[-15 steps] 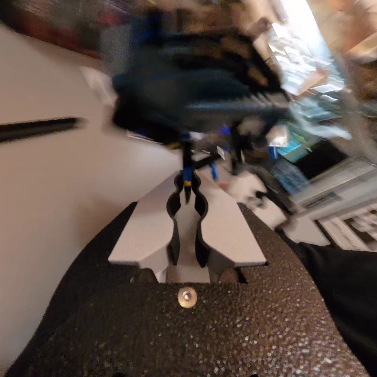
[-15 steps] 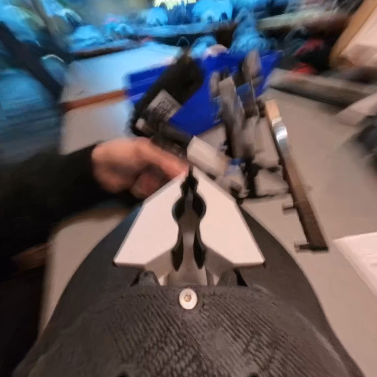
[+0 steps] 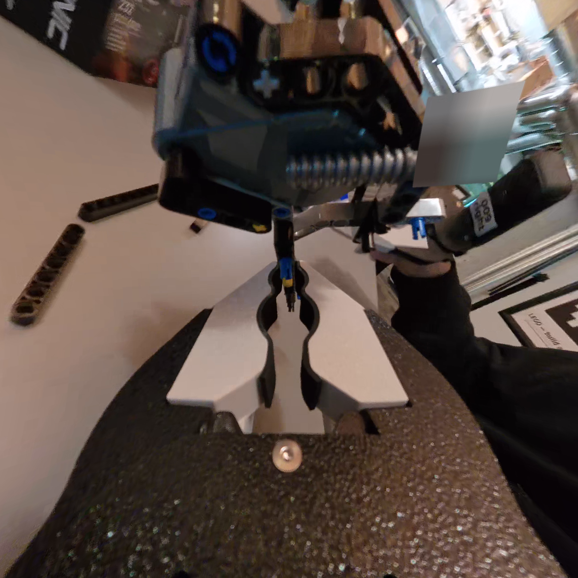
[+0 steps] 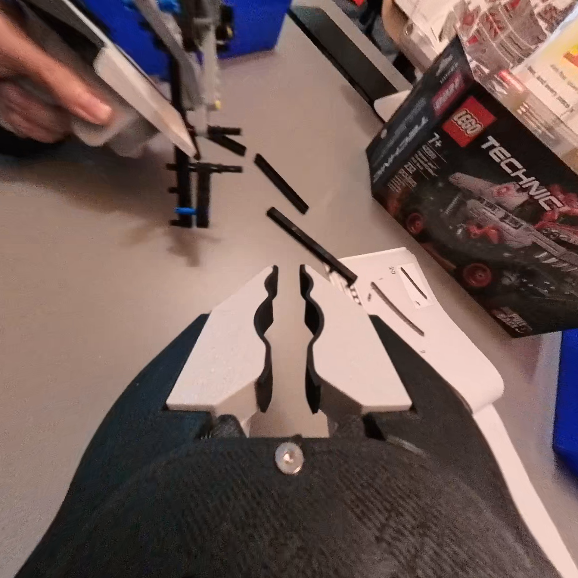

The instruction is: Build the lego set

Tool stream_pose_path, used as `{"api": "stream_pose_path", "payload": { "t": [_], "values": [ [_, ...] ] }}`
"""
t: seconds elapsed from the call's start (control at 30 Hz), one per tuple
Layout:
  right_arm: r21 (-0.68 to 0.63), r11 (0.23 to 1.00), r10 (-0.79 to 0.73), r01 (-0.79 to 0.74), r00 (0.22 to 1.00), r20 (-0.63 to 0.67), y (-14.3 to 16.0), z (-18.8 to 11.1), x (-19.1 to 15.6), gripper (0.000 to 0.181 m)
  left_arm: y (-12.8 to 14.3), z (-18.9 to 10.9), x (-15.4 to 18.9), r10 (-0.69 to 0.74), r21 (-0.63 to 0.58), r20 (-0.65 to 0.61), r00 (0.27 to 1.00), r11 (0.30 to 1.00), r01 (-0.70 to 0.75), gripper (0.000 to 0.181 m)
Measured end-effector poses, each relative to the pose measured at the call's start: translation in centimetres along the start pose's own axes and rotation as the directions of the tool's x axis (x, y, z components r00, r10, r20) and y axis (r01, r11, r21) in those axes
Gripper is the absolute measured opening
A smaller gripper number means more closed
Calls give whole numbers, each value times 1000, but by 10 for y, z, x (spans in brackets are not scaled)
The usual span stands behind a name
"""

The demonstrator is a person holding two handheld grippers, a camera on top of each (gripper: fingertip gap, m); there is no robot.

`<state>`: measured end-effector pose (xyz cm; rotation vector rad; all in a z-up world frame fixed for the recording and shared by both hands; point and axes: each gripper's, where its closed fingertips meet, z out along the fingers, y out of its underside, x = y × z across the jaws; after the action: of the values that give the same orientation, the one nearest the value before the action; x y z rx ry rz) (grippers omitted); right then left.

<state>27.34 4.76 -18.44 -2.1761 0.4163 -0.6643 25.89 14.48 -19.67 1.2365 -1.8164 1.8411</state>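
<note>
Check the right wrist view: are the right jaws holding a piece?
No. The right gripper has its jaws apart with only bare table between them.

A pale grey bench (image 4: 78,312) fills both views, evenly lit and matte; beyond its far edge stand blurred wooden shelves (image 3: 312,40); a bright glazed area (image 3: 469,40) glares at the upper right; metal rails (image 3: 516,266) run along the bench's right side.

Bare table (image 4: 93,297) lies ahead-left; black beams (image 4: 309,244) and set box (image 4: 469,187) seemingly crowd the right.
</note>
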Motion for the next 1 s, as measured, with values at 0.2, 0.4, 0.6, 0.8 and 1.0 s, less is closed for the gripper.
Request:
{"api": "stream_pose_path", "payload": {
  "t": [0.2, 0.4, 0.6, 0.8, 1.0],
  "values": [
    [11, 998, 60, -62, 986, 153, -7, 32, -10, 19, 0, 1, 3, -11, -1, -11, 1000, 1000, 11, 6],
    [33, 994, -112, 109, 983, 144, -9, 32, -31, 31, -2, 3, 16, -6, 14, -88, 996, 1000, 7, 5],
    [46, 974, -228, 224, 962, 151, -16, 24, -51, 22, -2, 7, 23, 4, 13, -129, 992, 1000, -3, 6],
    [284, 957, -120, 51, 965, 233, -66, 6, -60, 23, -3, 9, 27, 47, 26, -142, 989, 999, -44, 5],
    [314, 948, -101, 45, 982, 162, -86, 22, -48, 38, 2, 18, 33, 46, 17, -178, 983, 999, -43, 6]
  ]
}}
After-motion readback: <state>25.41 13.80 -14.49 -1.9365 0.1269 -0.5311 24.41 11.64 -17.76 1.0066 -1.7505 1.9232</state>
